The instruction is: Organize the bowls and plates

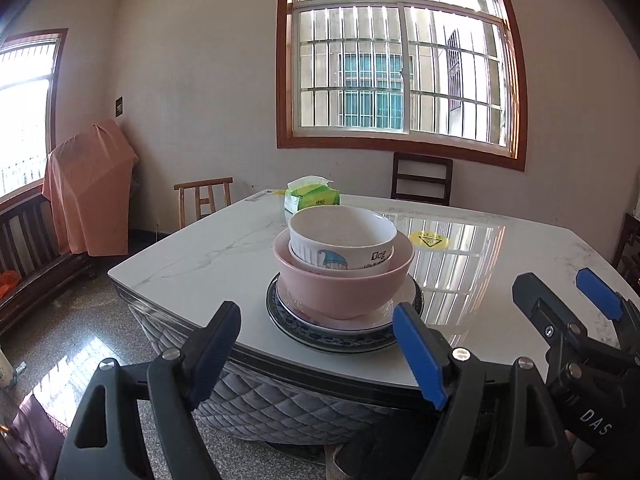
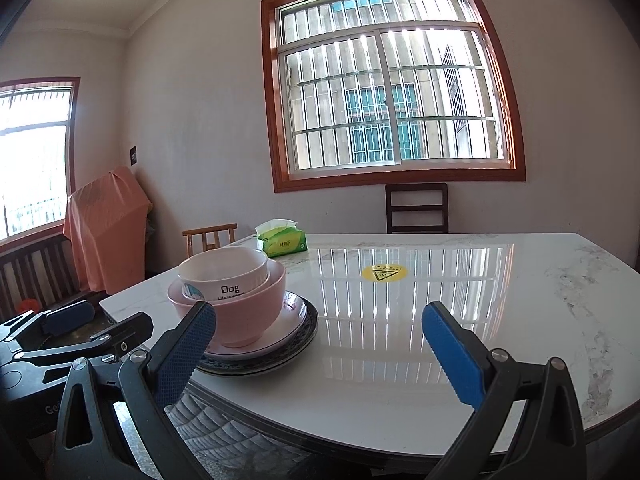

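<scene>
A white bowl [image 1: 342,236] with "Dog" print sits inside a pink bowl [image 1: 344,286]. The pink bowl rests on a white plate [image 1: 384,316], which lies on a blue-rimmed plate [image 1: 280,318] near the front edge of the marble table [image 1: 200,256]. My left gripper [image 1: 316,344] is open and empty, just in front of the stack. My right gripper [image 2: 316,344] is open and empty, to the right of the stack; the white bowl [image 2: 224,272], pink bowl [image 2: 248,312] and plates [image 2: 296,320] show at its left. The right gripper also shows in the left wrist view [image 1: 568,292], the left gripper in the right wrist view [image 2: 80,320].
A green tissue pack [image 1: 312,196] lies at the table's far side, and a yellow sticker [image 1: 430,239] marks the middle. Wooden chairs [image 1: 422,178] stand behind the table. An orange-covered object [image 1: 88,192] and a bench stand at the left wall.
</scene>
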`<state>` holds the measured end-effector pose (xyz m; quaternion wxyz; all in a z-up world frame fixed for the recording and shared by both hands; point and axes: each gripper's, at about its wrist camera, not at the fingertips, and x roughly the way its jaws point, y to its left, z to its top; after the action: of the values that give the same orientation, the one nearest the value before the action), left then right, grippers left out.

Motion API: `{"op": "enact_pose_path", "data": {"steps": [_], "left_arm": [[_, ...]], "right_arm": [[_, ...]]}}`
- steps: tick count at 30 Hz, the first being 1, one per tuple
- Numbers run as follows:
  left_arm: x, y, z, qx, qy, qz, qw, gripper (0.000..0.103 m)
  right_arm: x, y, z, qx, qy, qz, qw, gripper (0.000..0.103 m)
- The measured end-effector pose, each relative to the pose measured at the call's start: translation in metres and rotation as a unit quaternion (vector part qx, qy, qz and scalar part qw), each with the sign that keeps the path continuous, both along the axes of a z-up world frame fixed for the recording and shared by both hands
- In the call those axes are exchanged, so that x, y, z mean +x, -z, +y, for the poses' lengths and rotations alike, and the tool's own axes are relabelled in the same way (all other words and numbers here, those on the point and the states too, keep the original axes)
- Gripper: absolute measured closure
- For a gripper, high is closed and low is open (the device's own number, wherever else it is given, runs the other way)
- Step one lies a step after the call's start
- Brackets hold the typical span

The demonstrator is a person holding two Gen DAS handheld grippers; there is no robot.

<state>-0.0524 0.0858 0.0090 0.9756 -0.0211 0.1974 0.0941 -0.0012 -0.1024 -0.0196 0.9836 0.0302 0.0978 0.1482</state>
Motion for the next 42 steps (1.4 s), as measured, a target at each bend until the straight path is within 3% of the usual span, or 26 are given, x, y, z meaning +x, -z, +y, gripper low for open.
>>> {"op": "enact_pose_path", "data": {"steps": [16,23,28,34,37,39,42], "left_arm": [[0.006,0.002,0.002,-0.005,0.005,0.011,0.9999,0.022],[-0.002,-0.014,0.003,-0.003,0.019,-0.029,0.9994,0.018],[-0.009,-0.028,-0.007,0.025,0.028,-0.056,0.9977,0.015],[-0.004,-0.034,-0.013,0.014,0.057,-0.044,0.9973,0.015],[0.001,-0.032,-0.012,0.002,0.066,-0.035,0.9972,0.01],[0.002,-0.03,-0.011,0.01,0.033,-0.04,0.9986,0.006],[0.009,-0.027,-0.011,0.025,0.009,-0.027,0.9993,0.0]], "right_arm": [[0.004,0.002,-0.006,-0.001,0.004,0.011,1.0,0.001],[0.006,0.003,-0.019,0.007,0.019,0.014,1.0,0.001],[0.01,0.003,-0.033,0.015,0.034,0.016,0.999,0.001],[0.017,-0.002,-0.056,0.017,0.059,0.013,0.998,0.001],[0.036,-0.001,-0.077,0.015,0.061,0.053,0.997,0.001],[0.058,0.003,-0.095,0.008,0.074,0.093,0.993,0.001],[0.105,0.018,-0.126,-0.042,0.105,0.195,0.974,0.001]]}}
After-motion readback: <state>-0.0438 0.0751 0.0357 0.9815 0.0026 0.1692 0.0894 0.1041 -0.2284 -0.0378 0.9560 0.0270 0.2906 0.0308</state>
